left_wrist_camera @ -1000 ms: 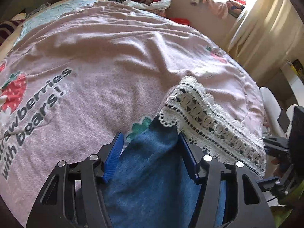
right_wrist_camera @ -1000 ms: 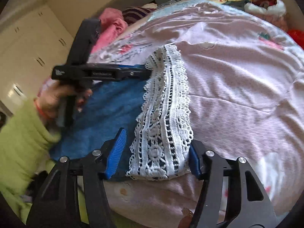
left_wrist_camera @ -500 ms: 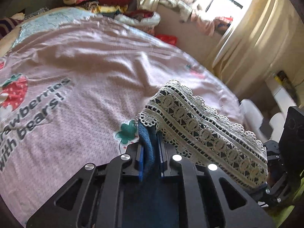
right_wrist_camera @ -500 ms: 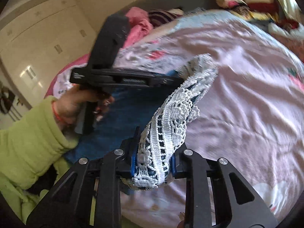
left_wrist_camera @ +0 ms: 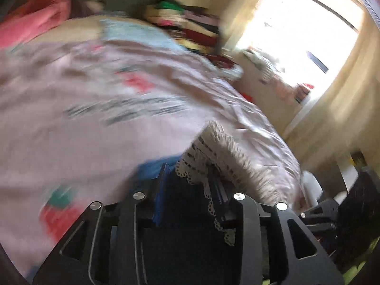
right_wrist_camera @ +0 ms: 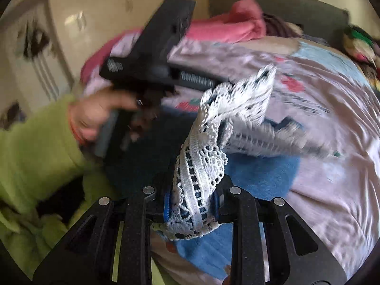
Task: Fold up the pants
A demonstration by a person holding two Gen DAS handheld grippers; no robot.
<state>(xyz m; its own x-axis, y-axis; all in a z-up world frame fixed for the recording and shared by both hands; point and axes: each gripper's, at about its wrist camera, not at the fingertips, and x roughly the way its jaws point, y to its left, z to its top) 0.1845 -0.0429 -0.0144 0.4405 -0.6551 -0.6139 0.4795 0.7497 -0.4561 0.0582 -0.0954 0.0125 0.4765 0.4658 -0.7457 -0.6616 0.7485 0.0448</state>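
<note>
Mid-fold, my right gripper (right_wrist_camera: 191, 205) pinched the lace hem of the pants (right_wrist_camera: 201, 166), lifted above the bed (right_wrist_camera: 332, 190). My left gripper (left_wrist_camera: 190, 185), jaws just reopening, stood around the blue cloth; whether it gripped, I couldn't tell. Next, I judged, both corners needed laying down evenly.

Daylight floods in from the window (left_wrist_camera: 306, 45) at your upper right, blown out to white glare. Both views smear with motion blur: the print on the pink bedspread (left_wrist_camera: 99, 123) streaks, and the green sleeve (right_wrist_camera: 35, 142) softens. Fisheye bending darkens the corners.
</note>
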